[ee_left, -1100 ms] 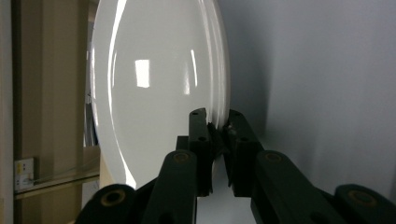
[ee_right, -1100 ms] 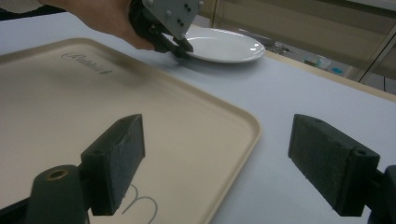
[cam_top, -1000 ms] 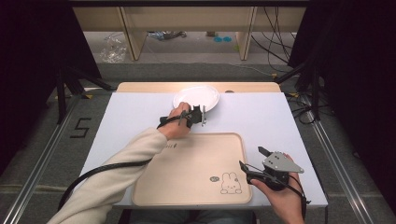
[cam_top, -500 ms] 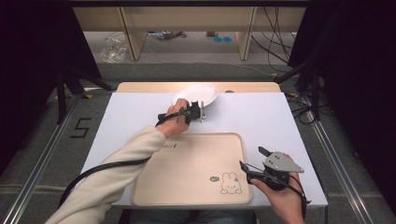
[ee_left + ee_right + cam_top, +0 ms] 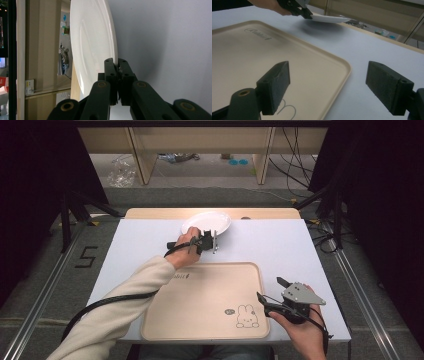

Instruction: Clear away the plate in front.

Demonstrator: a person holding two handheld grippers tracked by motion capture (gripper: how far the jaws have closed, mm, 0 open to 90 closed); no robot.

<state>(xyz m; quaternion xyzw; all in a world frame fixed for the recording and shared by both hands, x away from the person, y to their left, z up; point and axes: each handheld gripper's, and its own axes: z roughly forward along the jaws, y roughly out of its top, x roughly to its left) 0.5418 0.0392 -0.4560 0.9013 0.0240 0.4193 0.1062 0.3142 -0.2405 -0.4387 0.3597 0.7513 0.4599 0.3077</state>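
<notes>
A white plate [image 5: 210, 221] is at the far middle of the table, with my left gripper [image 5: 214, 242] shut on its near rim. In the left gripper view the two jaws meet on the thin edge of the plate [image 5: 92, 42] at my left gripper [image 5: 117, 62]. The right gripper view shows the plate [image 5: 332, 18] held slightly above the table, over its own shadow. My right gripper [image 5: 270, 289] rests open by the right near corner of the beige tray [image 5: 200, 300], nothing between its pads [image 5: 275, 85].
The beige tray [image 5: 249, 50] with a rabbit drawing lies on the white table [image 5: 280, 245] in front of the person. A wooden strip [image 5: 150, 213] runs along the table's far edge. Cables trail from both grippers.
The plate's near edge has come up a little in the left gripper's hold, with the hand shifting only slightly. The right gripper has stayed put.
</notes>
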